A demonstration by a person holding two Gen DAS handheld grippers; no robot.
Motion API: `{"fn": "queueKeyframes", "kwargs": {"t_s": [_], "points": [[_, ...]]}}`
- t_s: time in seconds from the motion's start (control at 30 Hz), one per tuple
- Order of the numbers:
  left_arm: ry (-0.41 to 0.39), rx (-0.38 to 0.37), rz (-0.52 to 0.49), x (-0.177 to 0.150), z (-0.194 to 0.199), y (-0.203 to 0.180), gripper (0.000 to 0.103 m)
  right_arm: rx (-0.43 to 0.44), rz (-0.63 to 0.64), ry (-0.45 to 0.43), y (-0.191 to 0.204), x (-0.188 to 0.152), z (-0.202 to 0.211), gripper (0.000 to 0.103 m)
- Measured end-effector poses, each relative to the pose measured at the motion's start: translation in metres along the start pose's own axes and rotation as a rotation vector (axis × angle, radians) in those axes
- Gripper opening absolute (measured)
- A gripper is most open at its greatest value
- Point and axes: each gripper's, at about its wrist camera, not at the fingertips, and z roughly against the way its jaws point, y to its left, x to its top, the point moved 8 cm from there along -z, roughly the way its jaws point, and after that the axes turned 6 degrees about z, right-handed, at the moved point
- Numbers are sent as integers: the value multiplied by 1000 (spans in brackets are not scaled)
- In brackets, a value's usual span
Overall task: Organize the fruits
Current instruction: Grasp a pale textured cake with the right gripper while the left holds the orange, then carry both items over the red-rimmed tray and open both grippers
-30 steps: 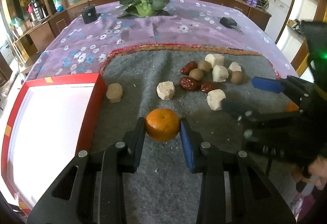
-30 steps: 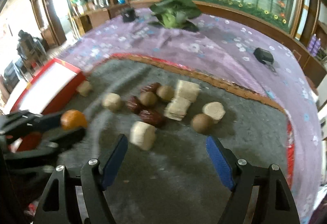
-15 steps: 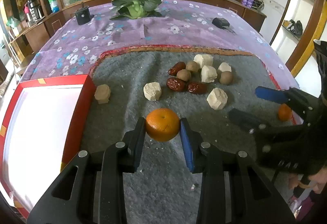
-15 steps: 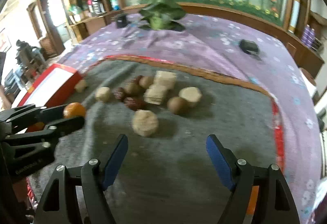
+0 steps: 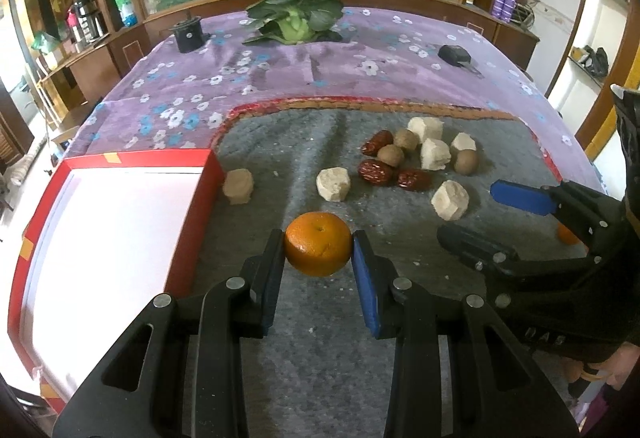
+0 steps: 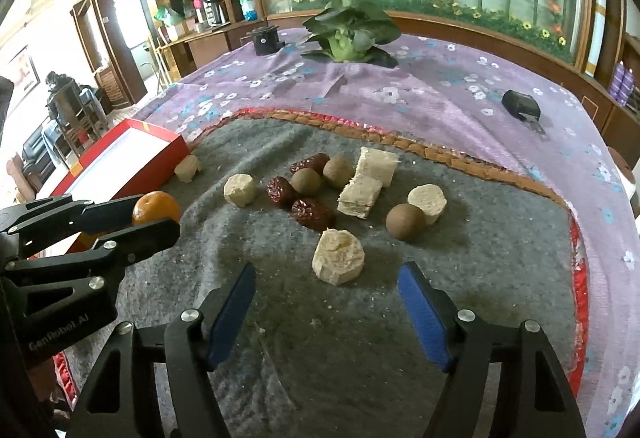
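My left gripper [image 5: 318, 252] is shut on an orange mandarin [image 5: 318, 249] and holds it above the grey felt mat [image 5: 320, 338], just right of the red box [image 5: 192, 222] with a white inside. The mandarin also shows in the right wrist view [image 6: 155, 208]. My right gripper [image 6: 326, 308] is open and empty, just short of a beige pastry piece [image 6: 338, 256]. Red dates [image 6: 313, 213], brown round fruits [image 6: 405, 221] and more beige pieces [image 6: 366, 194] lie mid-mat. A second mandarin [image 5: 568, 235] peeks out behind the right gripper.
A leafy green vegetable [image 5: 295, 14], a black round object [image 5: 189, 34] and a black key fob [image 5: 454, 55] lie on the purple flowered cloth [image 5: 280, 70] at the back. One beige piece [image 5: 238, 186] sits against the red box's wall. Wooden cabinets ring the table.
The right gripper has swung back toward the pile, so the near pastry piece now sits between its fingertips' line. The left gripper keeps holding the mandarin, shifted slightly right and nearer the pile.
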Motion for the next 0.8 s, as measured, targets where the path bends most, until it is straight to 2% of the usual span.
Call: {"fn": "queueKeyframes", "kwargs": {"t_s": [0.03, 0.33, 0.43, 0.6, 0.67, 0.73, 0.8], "points": [[1, 1, 4, -1, 0, 1, 33, 2, -1, 3, 0, 0, -1, 64], [7, 4, 36, -2, 0, 12, 33, 8, -14, 17, -1, -2, -7, 61], [10, 3, 42, -2, 0, 13, 33, 3, -2, 31, -2, -1, -13, 50], [14, -2, 54, -1, 1, 15, 33, -24, -23, 49, -12, -1, -24, 49], [16, -3, 56, -1, 1, 16, 33, -52, -2, 57, -13, -1, -24, 37], [17, -7, 60, 0, 3, 17, 33, -23, 1, 60, -11, -1, -20, 30], [19, -10, 72, 1, 5, 20, 33, -25, 4, 58, -10, -2, -16, 30]]}}
